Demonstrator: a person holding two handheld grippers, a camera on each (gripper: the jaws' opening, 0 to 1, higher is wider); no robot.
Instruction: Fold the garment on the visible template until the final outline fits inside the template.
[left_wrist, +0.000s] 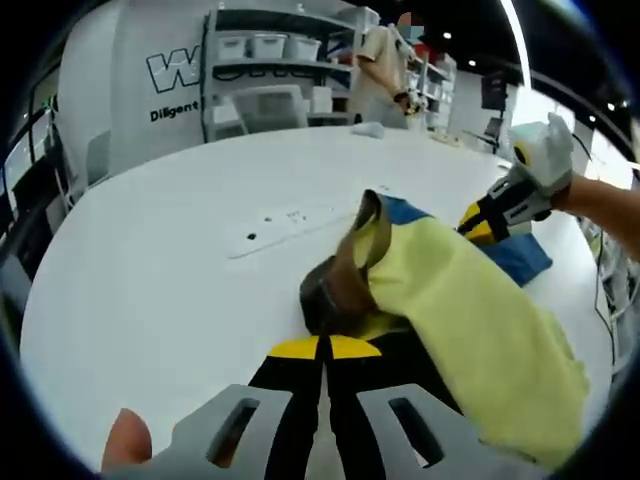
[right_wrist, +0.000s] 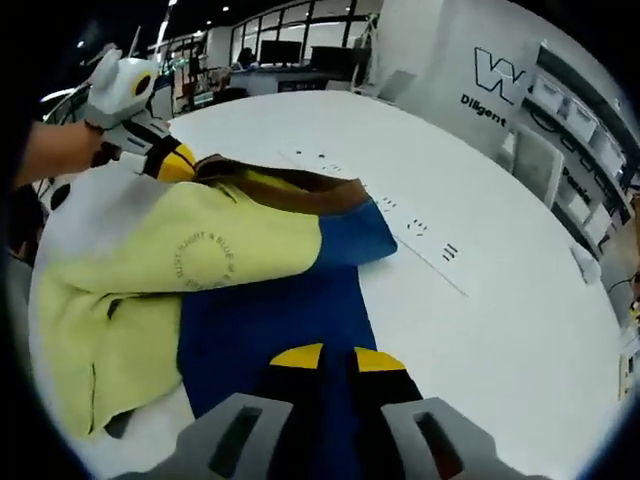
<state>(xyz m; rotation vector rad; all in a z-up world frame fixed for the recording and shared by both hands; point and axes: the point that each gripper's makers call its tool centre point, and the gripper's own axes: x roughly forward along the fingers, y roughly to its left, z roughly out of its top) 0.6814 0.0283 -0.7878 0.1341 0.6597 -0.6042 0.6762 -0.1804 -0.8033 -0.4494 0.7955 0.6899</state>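
Looking along the left tool (left_wrist: 322, 350), we see its yellow-tipped jaws drawn together on the brown collar edge of the garment (left_wrist: 470, 320), a yellow top lying crumpled on the white table (left_wrist: 150, 260). Just beyond the collar a corner of the blue template (left_wrist: 520, 255) shows from under the cloth. Further off, the right tool (left_wrist: 485, 218) comes in from the right, its tips at the far edge of the garment; a hand (left_wrist: 545, 150) in a white glove holds it. Behind the table stand shelves (left_wrist: 280, 60) with bins.

In the right gripper view, the right tool (right_wrist: 325, 358) has its jaws nearly closed over the blue template (right_wrist: 265, 330); we cannot tell whether they pinch anything. The template lies flat on the table (right_wrist: 480, 200), and the garment (right_wrist: 200, 260) covers its left part, a round printed mark facing up. Past it, the left tool (right_wrist: 170, 160) grips the garment at the brown collar.
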